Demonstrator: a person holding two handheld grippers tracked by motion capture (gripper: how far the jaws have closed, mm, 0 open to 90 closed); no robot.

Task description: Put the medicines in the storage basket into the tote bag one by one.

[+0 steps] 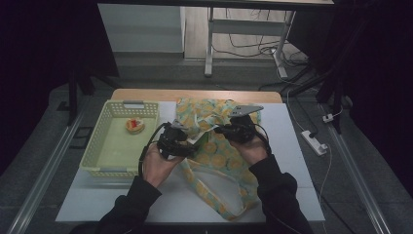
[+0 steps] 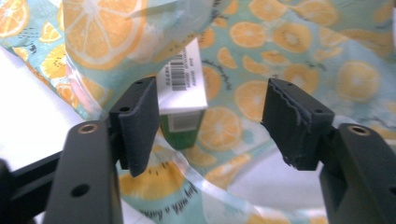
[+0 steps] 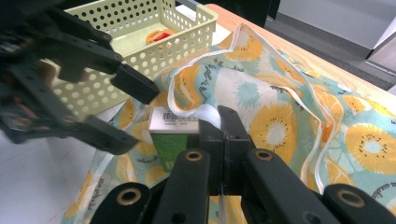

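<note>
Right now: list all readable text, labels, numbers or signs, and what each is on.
Green and white box: a barcode with digits under it and small print beside it, too small to read.
Fruit-print bag: cursive black lettering repeated along the cloth, too blurred and tilted to read.
Small label window on the box's green part: blurred, unreadable.
Basket and the round item in it: no legible text.

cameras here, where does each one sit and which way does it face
High view: above the person's side, looking down on the table; both forearms and grippers show.
Left gripper view: between its open jaws, facing the green box.
Right gripper view: over shut jaws pinching the bag, towards the basket.
Shared: all three show bag and box.
</note>
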